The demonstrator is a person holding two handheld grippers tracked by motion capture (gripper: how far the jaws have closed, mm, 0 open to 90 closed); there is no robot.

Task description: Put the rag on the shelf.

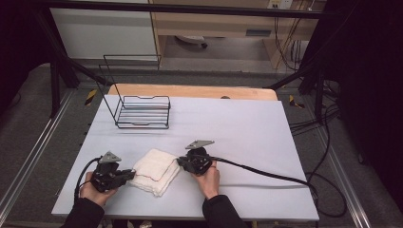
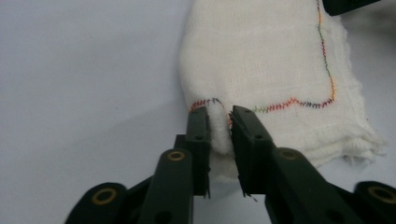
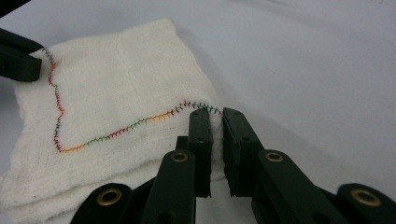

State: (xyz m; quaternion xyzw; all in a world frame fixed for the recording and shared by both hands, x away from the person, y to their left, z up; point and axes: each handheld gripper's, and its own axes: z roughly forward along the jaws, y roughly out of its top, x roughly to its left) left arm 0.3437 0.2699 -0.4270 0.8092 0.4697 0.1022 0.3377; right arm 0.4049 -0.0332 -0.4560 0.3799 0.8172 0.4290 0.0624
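Note:
A folded white cloth (image 1: 154, 171) with rainbow-coloured stitching lies on the white table near the front edge. My left gripper (image 1: 129, 174) grips its left edge; in the left gripper view the jaws pinch a fold of the cloth (image 2: 261, 60) at the stitched corner, the gripper (image 2: 220, 126) shut on it. My right gripper (image 1: 181, 162) holds the cloth's right edge; in the right gripper view the cloth (image 3: 116, 98) spreads to the left and the gripper (image 3: 215, 126) pinches its stitched hem. The cloth rests flat on the table between both grippers.
A black wire rack (image 1: 142, 111) stands at the back left of the white table (image 1: 237, 128). A black cable (image 1: 266, 173) trails from the right gripper to the right edge. Hands and dark sleeves enter from the bottom.

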